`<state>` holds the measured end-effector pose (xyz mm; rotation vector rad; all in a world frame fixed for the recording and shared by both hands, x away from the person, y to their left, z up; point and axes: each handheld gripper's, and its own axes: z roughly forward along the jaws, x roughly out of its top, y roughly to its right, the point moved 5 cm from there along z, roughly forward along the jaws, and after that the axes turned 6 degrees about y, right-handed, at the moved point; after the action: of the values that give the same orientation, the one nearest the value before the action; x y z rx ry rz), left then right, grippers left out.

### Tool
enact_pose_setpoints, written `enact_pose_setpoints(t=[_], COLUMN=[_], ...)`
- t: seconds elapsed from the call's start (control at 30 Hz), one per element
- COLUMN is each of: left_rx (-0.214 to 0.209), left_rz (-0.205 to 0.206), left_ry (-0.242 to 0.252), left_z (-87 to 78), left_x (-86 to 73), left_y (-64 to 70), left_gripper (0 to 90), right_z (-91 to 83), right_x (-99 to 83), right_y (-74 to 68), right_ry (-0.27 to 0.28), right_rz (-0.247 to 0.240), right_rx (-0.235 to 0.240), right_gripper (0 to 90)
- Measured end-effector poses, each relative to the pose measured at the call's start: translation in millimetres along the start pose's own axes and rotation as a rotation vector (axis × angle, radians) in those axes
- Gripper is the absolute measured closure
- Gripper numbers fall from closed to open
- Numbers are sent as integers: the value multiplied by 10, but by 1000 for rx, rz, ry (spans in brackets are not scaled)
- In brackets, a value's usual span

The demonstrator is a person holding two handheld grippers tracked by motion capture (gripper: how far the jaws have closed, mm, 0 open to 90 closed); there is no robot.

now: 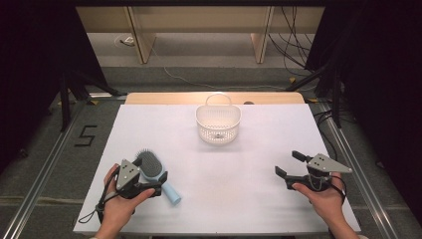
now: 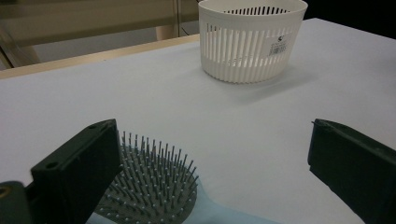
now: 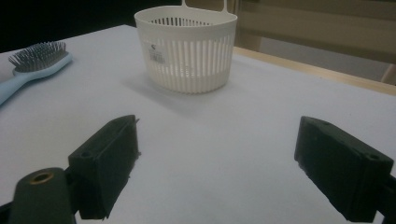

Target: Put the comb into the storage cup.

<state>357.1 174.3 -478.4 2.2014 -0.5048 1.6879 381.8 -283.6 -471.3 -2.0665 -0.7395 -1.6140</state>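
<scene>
The left gripper (image 1: 149, 181), at seven o'clock on the table (image 1: 224, 199), stood released, jaws straddling the hairbrush (image 1: 154, 172). The right gripper (image 1: 291, 164), at four o'clock, gaped empty. The basket (image 1: 218, 122) sat at twelve.

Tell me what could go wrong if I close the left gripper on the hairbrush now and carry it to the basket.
The left gripper, jaws open, straddles the hairbrush near where head meets handle, so a jaw may land on bristles and slip. The basket looks light and small; the brush could tip it or stick out.
</scene>
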Motion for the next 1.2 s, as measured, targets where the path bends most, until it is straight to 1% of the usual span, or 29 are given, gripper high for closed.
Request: enact_pose_setpoints(t=[0.13, 0.17, 0.2, 0.23, 0.3, 0.33, 0.4, 0.43, 0.47, 0.5, 0.53, 0.57, 0.6, 0.63, 0.67, 0.7, 0.73, 0.77, 0.8, 0.83, 0.87, 0.9, 0.93, 1.0, 1.07, 1.1, 1.13, 1.17, 1.2], left_rx=[-5, -3, -4, -3, -6, -4, -6, -19, -43, -43, -58, -58, -76, -87, -99, -104, -104, -107, -107, -102, -103, -103, -98, -97, -103, -103, -105, -105, -104], left_rz=[-7, -7, -3, 1, 25, 37, 43, 43, 40, 40, 41, 41, 27, 22, 12, 13, 13, 4, 4, 10, 11, 11, 10, 10, 3, 3, -8, -8, -8], left_ry=[3, 3, 8, 13, 13, 20, 22, 13, -24, -24, -88, -88, -125, -149, -196, -223, -223, -273, -273, -305, -322, -322, -343, -353, -384, -384, -410, -410, -429], left_z=[5, 6, 7, 9, 26, 36, 47, 63, 98, 98, 148, 148, 180, 197, 235, 251, 251, 290, 290, 318, 329, 329, 344, 353, 372, 372, 384, 384, 392], left_x=[9, 16, 28, 38, 63, 74, 88, 103, 102, 102, 55, 55, 16, -8, -57, -77, -77, -129, -129, -167, -180, -180, -196, -206, -236, -236, -261, -261, -283], left_y=[10, 13, 19, 25, 54, 66, 81, 104, 148, 148, 197, 197, 229, 245, 283, 294, 294, 307, 307, 307, 305, 305, 306, 304, 297, 297, 300, 300, 302], left_gripper=[63, 76, 112, 112, 214, 322, 538, 538, 755, 805, 860, 892, 895, 895, 896, 896, 896, 896, 896, 896, 896, 896, 897, 897, 897, 897, 897, 897, 897], right_z=[-2, -3, -4, -4, -6, -6, -1, -1, 1, 1, 4, 4, 7, 7, 9, 8, 8, 7, 7, 7, 7, 7, 7, 7, 12, 12, 11, 11, 10], right_x=[1, 2, 4, 4, 1, 0, 0, 0, -2, -2, -5, -5, -10, -10, -12, -13, -13, -15, -15, -15, -15, -15, -16, -18, -24, -24, -26, -26, -26], right_y=[1, 0, 1, 1, 4, 3, 3, 3, 1, 1, 2, 2, 5, 5, 8, 8, 8, 10, 10, 8, 7, 7, 6, 8, 13, 13, 14, 14, 13], right_ry=[0, 2, 3, 3, -1, -4, -4, -4, -7, -7, -10, -10, -12, -12, -10, -12, -12, -14, -14, -14, -14, -14, -15, -19, -21, -21, -23, -23, -23], right_rz=[-1, 0, -1, -1, -2, -2, -2, -2, -1, -1, -1, -1, 2, 2, 3, 6, 6, 8, 8, 8, 8, 8, 9, 11, 12, 12, 14, 14, 13], right_rx=[-1, -2, -4, -4, -6, -4, -4, -4, -3, -3, -3, -3, 0, 0, 1, 0, 0, -1, -1, 0, 1, 1, 2, 2, 2, 2, 2, 2, 3], right_gripper=[147, 147, 149, 149, 152, 153, 154, 154, 155, 155, 156, 156, 157, 157, 157, 157, 157, 158, 158, 158, 158, 158, 158, 158, 157, 157, 158, 158, 158])
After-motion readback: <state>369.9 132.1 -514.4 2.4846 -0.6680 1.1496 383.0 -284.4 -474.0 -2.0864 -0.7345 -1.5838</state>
